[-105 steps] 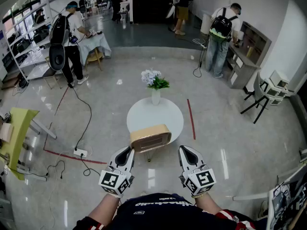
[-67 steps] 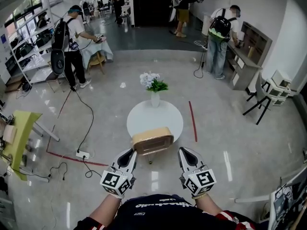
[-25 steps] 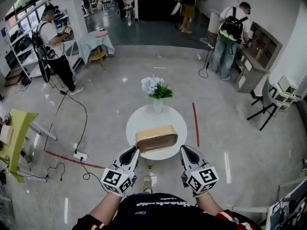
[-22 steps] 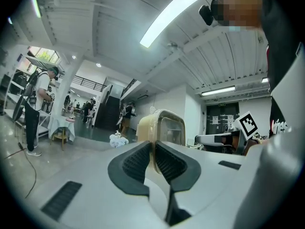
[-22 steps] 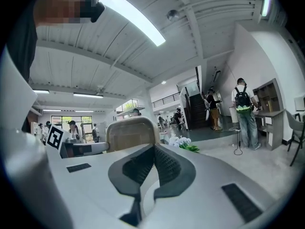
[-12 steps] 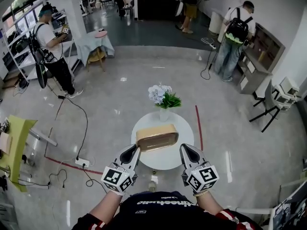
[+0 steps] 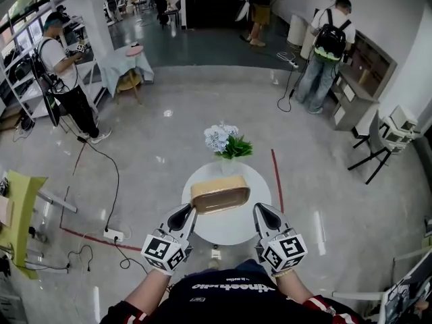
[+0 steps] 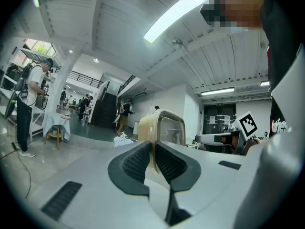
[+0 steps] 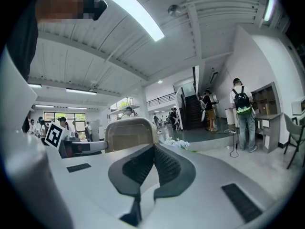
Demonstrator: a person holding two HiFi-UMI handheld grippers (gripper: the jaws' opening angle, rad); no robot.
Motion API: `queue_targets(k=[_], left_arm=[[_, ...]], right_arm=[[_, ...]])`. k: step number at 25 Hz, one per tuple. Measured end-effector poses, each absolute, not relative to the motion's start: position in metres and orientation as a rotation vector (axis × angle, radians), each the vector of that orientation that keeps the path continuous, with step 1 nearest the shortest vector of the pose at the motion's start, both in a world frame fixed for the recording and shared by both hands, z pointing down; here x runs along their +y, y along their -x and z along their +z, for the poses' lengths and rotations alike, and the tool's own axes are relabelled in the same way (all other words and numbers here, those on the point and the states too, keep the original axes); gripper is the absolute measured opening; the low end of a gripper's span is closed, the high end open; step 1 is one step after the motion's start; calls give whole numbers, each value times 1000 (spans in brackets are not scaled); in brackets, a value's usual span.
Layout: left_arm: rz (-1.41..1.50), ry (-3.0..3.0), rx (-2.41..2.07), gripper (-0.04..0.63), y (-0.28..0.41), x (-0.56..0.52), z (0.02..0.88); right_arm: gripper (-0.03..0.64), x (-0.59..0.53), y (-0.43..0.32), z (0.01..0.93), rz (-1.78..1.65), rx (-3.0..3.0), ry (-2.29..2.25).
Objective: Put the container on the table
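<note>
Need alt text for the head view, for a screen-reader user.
The left gripper and right gripper grip the ends of a tan container over a round white table. A vase of flowers stands at the table's far edge; people stand around the room beyond.

container (image 7: 219, 196): tan | table (image 7: 229, 229): white | flowers (image 7: 220, 138): pale blue-white, green leaves | floor tape (image 7: 275, 177): red
</note>
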State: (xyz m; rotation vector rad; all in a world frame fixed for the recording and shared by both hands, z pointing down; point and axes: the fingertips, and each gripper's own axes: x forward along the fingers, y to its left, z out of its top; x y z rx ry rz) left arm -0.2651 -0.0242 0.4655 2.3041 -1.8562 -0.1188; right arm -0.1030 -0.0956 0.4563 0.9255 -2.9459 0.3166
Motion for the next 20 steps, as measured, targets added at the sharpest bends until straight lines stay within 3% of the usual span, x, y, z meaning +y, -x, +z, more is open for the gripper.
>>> queue_targets(k=[20], left_arm=[[-69, -2301, -1822, 49, 215, -106, 469]], right_arm=[[15, -175, 64, 450, 281, -2962, -898]])
